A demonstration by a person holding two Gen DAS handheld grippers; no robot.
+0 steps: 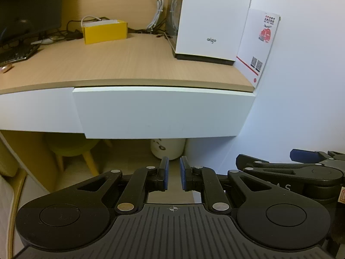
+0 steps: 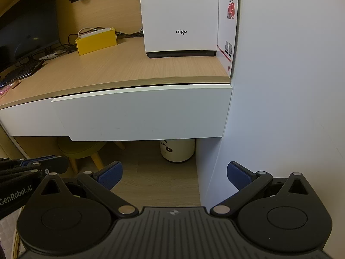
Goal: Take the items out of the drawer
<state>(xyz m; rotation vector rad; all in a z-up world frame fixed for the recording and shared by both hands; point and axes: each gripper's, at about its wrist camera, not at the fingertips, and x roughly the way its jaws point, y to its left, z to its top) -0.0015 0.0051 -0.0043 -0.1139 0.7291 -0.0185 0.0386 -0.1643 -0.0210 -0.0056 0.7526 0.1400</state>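
Drawer, white flat-fronted with no handle (image 1: 163,112) (image 2: 142,113), sits under the light wood-grain worktop (image 1: 120,64) (image 2: 120,69), pushed nearly flush with only a thin dark gap along its top edge; its contents cannot be seen. Beside this drawer, on the side away from the wall, a second white drawer front (image 1: 36,110) (image 2: 28,118) sits slightly further back. Left gripper (image 1: 173,173) hovers in front of and below the drawer, blue-padded fingers (image 1: 165,172) drawn close with a narrow gap, nothing between them. Right gripper (image 2: 174,174) also hovers in front of and below the drawer, near the white wall (image 2: 291,86), fingers (image 2: 110,176) spread wide, empty. Neither touches the drawer. Each gripper shows at the edge of the other's view. On the worktop above the drawer: white box-shaped case marked "aigo" (image 1: 211,19) (image 2: 179,17) at the wall end, a white printed card with red graphic (image 1: 258,45) (image 2: 229,26) leaning between case and wall, a yellow open cardboard box (image 1: 105,31) (image 2: 96,40) further back, cables behind it, black keyboard (image 1: 17,55) (image 2: 21,71) and dark monitor (image 1: 28,6) (image 2: 25,21) at the far end from the wall. Under the drawer: cream round bin (image 1: 168,149) (image 2: 177,150) on the wood floor and an olive-green stool with yellow legs (image 1: 71,149) (image 2: 83,146).
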